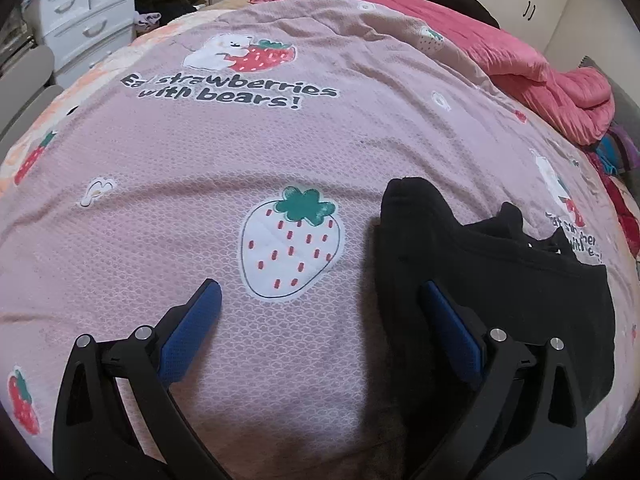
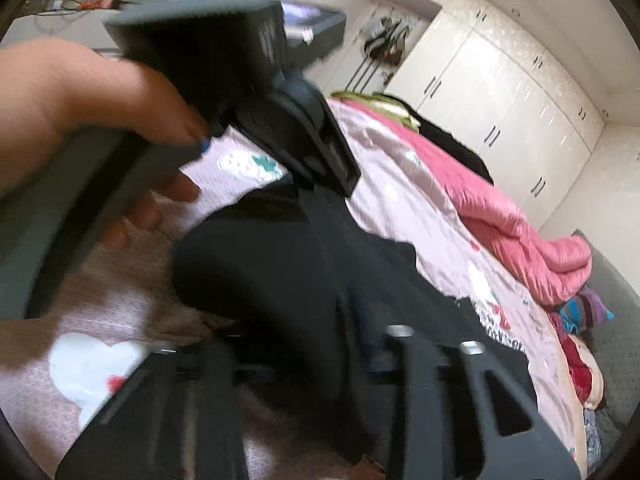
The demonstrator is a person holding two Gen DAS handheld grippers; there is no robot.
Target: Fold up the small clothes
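Judging by our spread left gripper [image 1: 320, 292] beside the black garment [image 1: 480, 264], and right gripper [image 2: 320, 344] jaws seemingly pinching it, we risked dragging it crooked.

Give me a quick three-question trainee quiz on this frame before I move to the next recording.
1. True or false: the left gripper is open, with nothing between its fingers.
2. What colour is the garment on the bed sheet? A) black B) white C) green
3. Fill in: the large print just ahead of the left gripper shows a ____.

Key: 1 true; 2 A; 3 strawberry.
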